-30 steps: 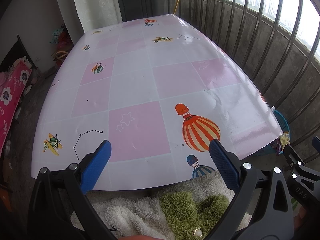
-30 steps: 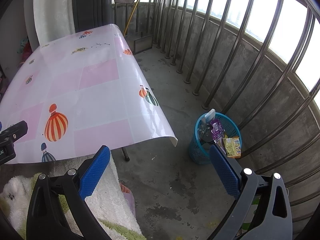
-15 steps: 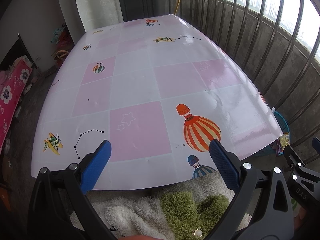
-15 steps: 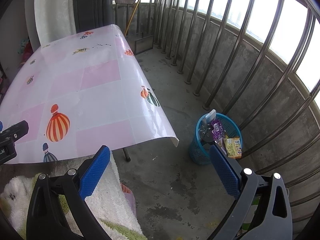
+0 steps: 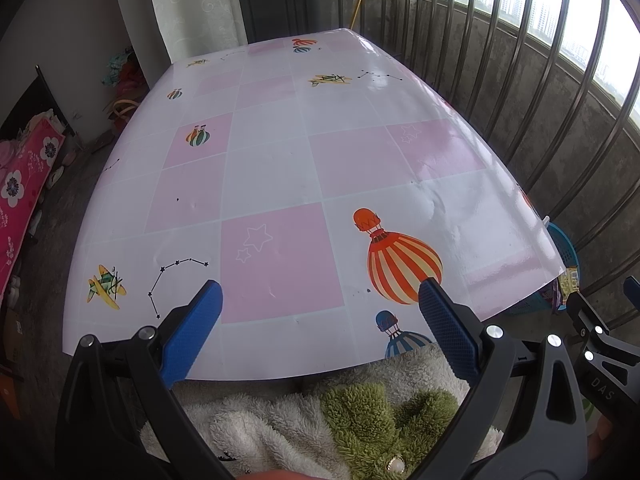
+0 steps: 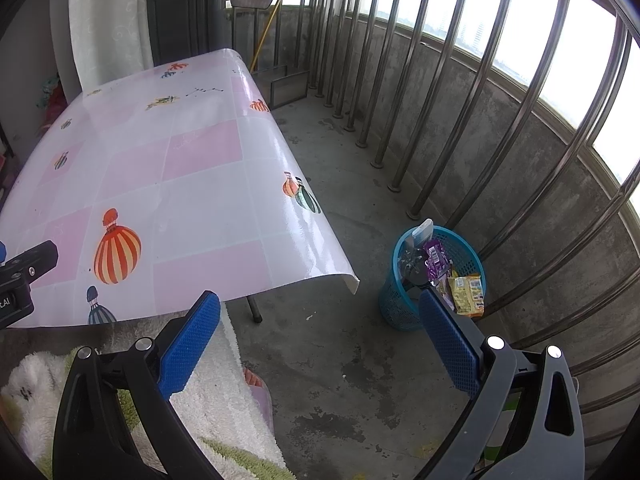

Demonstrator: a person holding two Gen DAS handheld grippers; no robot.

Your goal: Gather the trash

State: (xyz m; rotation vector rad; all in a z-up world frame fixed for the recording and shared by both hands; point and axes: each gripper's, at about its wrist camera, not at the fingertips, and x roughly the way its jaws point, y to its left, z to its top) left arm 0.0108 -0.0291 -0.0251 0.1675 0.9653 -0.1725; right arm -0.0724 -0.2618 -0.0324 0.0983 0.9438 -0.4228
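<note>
Basically the collecting looks finished or close to it. Both grippers are empty with fingers spread wide: left gripper [image 5: 318, 320] hangs over the near edge of the table [image 5: 280, 168], right gripper [image 6: 320, 330] sits off the table's near right corner, above bare concrete floor [image 6: 340, 360].

The trash is in the blue basket [image 6: 400, 308], which stands on the floor just past that right corner, against the railing [image 6: 500, 120]. Inside: a purple wrapper [image 6: 436, 260], a yellow packet [image 6: 468, 294] hanging over the rim, something dark and a pale flat piece (can't tell what those two are). From the left camera only a sliver of the basket shows beyond the table edge.

The tabletop shows only its printed cloth with balloons and planes, no loose items. A fluffy white and green robe [image 5: 320, 420] fills the bottom of both views.

Next move, as a judgement: scan the floor and table for leftovers; if none, stop. The yellow packet might slip out and need a push in.
</note>
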